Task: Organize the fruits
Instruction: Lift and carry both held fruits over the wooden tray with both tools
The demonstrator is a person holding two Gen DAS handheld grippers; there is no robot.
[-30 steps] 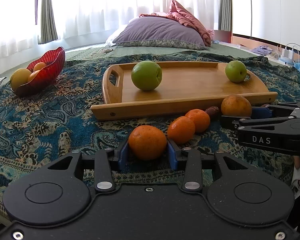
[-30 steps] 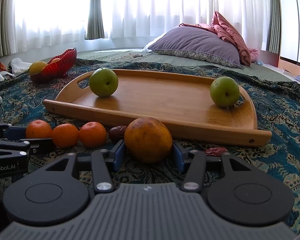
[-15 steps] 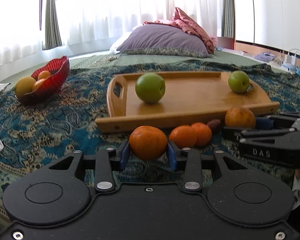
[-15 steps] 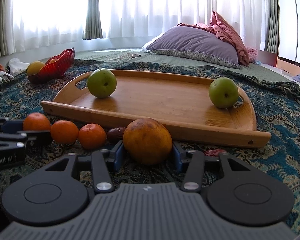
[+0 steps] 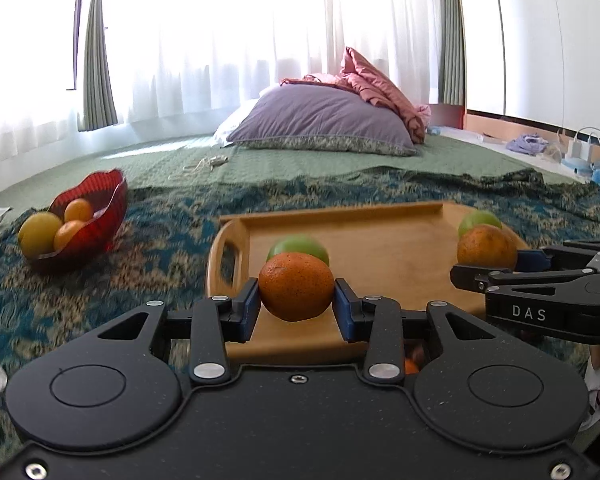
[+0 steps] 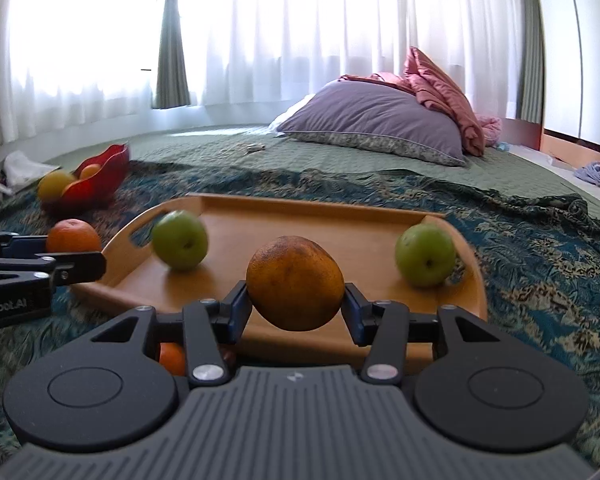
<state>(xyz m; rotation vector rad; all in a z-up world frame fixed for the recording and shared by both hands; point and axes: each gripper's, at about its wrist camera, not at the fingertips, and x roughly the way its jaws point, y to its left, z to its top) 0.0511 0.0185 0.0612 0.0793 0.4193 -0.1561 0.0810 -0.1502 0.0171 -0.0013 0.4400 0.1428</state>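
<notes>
At nine o'clock in the left wrist view, a red bowl sits on the patterned blanket and holds a yellow fruit at its front lip with two small oranges behind it. At the centre, the left gripper has its blue fingers pinching a bright orange on both sides, holding it in the air above the near rim of the wooden tray. This orange is slightly wider than tall, its long axis running finger to finger. Behind it, on the tray, a green apple is mostly hidden.

At three o'clock the right gripper comes in sideways, its fingers clamped on a duller, browner orange, with a second green apple just beyond on the tray.

In the right wrist view that brown orange is squeezed between the fingers over the tray's near edge, its long axis tilted, high at eleven o'clock and low at five. The two green apples stand apart on the tray, one toward each end, stem dimples facing the camera. Below the fingers at seven o'clock a small orange lies on the blanket.
</notes>
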